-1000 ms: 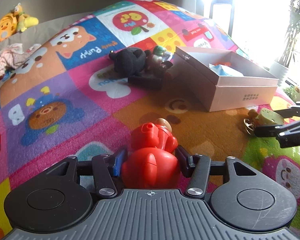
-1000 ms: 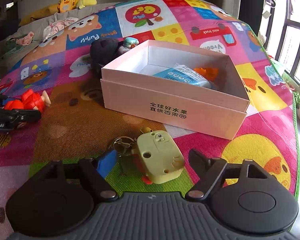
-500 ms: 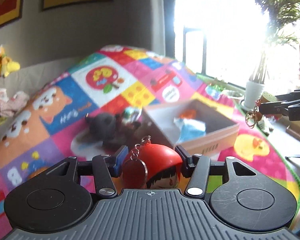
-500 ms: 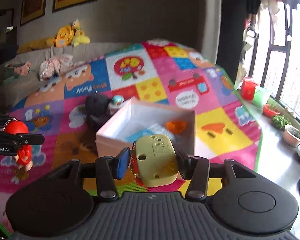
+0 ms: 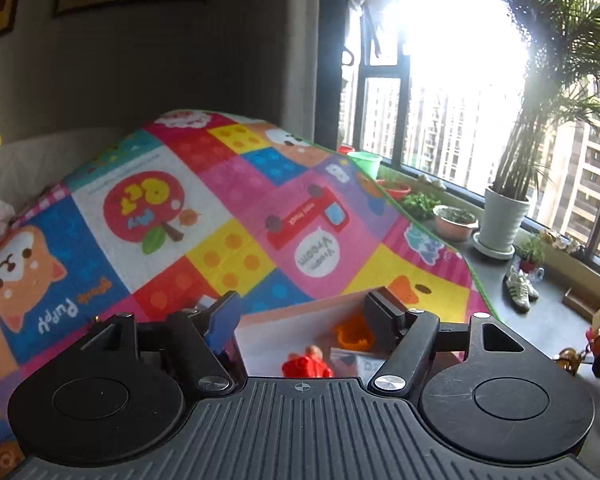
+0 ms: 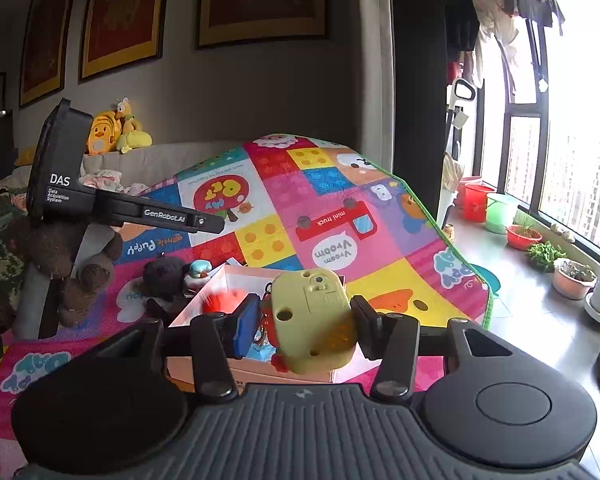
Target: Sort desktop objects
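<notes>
My left gripper (image 5: 302, 314) is open and empty, held above the pink box (image 5: 284, 312). The red figure keychain (image 5: 306, 364) is below it inside the box, next to an orange item (image 5: 352, 332); it shows blurred in the right wrist view (image 6: 224, 300). My right gripper (image 6: 306, 318) is shut on the yellow-green toy keychain (image 6: 314, 316), held above the near side of the pink box (image 6: 228, 280). The left gripper's body (image 6: 112, 204) shows at left in the right wrist view.
The colourful play mat (image 6: 300, 216) covers the surface. A black plush (image 6: 162, 276) and a small figure (image 6: 198, 270) lie left of the box. A brown teddy (image 6: 72, 256) is at far left. Plant pots (image 5: 504, 216) and shoes (image 5: 520, 288) line the window floor.
My left gripper opened and the red figure dropped into the box. Both grippers moved over the box, the right one carrying the yellow-green toy.
</notes>
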`<action>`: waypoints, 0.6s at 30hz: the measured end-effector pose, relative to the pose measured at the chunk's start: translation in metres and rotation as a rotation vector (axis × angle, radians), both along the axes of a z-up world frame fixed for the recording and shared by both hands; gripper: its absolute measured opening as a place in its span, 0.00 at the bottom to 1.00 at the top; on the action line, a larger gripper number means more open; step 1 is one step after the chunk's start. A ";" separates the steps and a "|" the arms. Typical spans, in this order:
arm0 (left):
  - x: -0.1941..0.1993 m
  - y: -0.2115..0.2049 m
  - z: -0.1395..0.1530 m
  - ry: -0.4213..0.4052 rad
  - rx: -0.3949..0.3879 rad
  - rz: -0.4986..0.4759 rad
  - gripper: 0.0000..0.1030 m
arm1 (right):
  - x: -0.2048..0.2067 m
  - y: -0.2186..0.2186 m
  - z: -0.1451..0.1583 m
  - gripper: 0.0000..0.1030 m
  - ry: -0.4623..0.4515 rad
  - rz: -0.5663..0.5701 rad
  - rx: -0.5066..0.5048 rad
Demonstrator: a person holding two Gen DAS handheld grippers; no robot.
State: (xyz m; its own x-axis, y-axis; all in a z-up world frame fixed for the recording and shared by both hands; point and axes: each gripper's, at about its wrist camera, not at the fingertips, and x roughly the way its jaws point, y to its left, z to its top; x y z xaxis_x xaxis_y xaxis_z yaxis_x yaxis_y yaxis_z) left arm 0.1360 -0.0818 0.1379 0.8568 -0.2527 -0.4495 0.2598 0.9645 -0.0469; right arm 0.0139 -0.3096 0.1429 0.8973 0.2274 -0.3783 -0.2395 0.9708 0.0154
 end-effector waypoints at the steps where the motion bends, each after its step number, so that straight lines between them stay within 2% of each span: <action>1: -0.008 0.008 -0.009 0.007 0.012 0.016 0.77 | 0.005 0.000 -0.001 0.47 0.004 -0.001 0.004; 7: -0.060 0.040 -0.064 0.037 0.120 0.049 0.85 | 0.051 0.008 -0.010 0.47 0.083 0.016 0.062; 10: -0.080 0.052 -0.081 0.031 0.163 0.050 0.91 | 0.083 0.020 -0.020 0.48 0.123 -0.011 0.046; 14: -0.094 0.075 -0.091 0.042 0.167 0.082 0.93 | 0.113 0.029 -0.032 0.49 0.217 -0.035 0.065; 18: -0.095 0.098 -0.101 0.073 0.130 0.134 0.93 | 0.117 0.038 -0.028 0.51 0.222 -0.035 0.062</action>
State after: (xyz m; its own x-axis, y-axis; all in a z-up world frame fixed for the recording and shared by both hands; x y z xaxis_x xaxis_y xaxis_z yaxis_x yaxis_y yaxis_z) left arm 0.0406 0.0167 0.0365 0.8429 -0.0748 -0.5329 0.1295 0.9894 0.0660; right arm 0.1305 -0.2712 0.1149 0.8016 0.2263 -0.5534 -0.1893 0.9740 0.1242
